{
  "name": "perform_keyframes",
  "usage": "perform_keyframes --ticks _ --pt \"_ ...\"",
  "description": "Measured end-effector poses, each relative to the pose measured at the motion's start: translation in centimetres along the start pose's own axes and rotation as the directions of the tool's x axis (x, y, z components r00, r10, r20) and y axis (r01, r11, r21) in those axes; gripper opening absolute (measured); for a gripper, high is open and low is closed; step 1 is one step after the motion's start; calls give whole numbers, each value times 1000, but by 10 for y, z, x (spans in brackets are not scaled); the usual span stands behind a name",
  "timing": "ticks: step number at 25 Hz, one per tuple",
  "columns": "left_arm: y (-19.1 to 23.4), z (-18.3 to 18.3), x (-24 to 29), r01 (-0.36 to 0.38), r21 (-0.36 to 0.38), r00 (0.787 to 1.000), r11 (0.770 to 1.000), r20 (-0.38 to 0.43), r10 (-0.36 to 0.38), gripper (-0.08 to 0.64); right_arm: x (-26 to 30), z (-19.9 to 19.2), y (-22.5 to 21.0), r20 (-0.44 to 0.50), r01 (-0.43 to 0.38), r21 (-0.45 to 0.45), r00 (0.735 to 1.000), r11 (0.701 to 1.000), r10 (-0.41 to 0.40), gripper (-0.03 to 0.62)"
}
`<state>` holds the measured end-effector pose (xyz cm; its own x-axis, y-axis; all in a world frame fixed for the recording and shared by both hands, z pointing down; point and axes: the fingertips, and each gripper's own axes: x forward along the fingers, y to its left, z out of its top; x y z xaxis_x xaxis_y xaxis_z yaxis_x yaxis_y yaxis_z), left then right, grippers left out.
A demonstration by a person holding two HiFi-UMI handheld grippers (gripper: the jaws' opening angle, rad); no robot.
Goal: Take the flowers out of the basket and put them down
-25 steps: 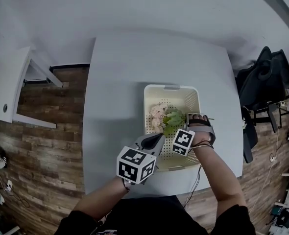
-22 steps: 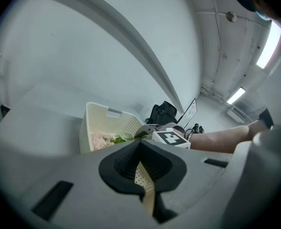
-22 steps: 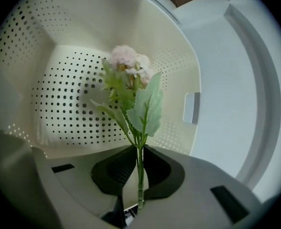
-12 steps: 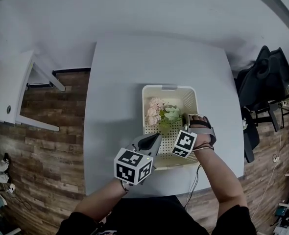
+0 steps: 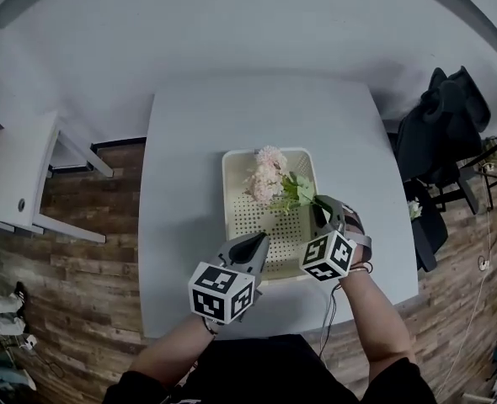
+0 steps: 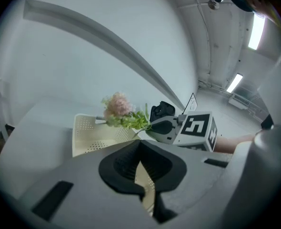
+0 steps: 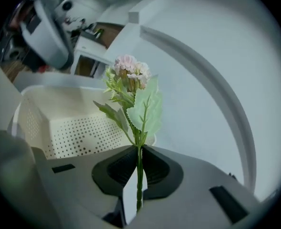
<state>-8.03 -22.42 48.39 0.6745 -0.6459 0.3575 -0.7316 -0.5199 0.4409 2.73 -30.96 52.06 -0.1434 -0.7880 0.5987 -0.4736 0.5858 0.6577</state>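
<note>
Left hand-held gripper (image 5: 257,241) first: it's parked at the near left corner of the basket (image 5: 228,200), jaws pressed together with nothing between them. In its own view the tips (image 6: 139,144) meet and you just see a sliver of the perforated basket (image 6: 83,128) through the slit lower down.

That basket is a cream plastic one with holes all over, sitting on the white tabletop (image 5: 189,141), a bit right of the middle and toward the near edge. Looks like nothing else is in it.

The flowers (image 5: 269,175) are up out of the basket, held above it. Pink blossom head is over the far end, green leaves behind it, and the stem runs back to the right. From the left gripper view the bunch (image 6: 115,105) sits clearly higher than the basket rim.

Right hand-held gripper (image 5: 320,213) is over the basket's right side. Its jaws are closing and already pinch the thin green stem, which runs straight up between the pads (image 7: 139,149) to the leaves and blossoms (image 7: 131,73), with the basket (image 7: 59,123) behind and to the left.

Far right, off the tabletop, there's a dark chair (image 5: 438,124) on the wood floor (image 5: 88,251).
</note>
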Motion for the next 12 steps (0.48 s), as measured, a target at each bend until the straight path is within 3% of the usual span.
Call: perform_keyframes --ticks 2,5,9,12 --pt "-13 0 3 4 16 1000 1000 4 -4 7 -18 -10 -16 50 14 164 998 986 -22 43" --pt "-33 -2 9 15 36 1000 999 3 -15 6 -44 -34 -41 98 34 370 992 929 -75 41" --pt "-60 -5 18 27 66 1000 997 -3 -27 7 -72 -72 -69 133 22 594 983 804 -125 41" --pt "-84 -11 27 38 88 999 995 -8 -38 7 -86 -110 -78 125 16 702 982 712 -145 41"
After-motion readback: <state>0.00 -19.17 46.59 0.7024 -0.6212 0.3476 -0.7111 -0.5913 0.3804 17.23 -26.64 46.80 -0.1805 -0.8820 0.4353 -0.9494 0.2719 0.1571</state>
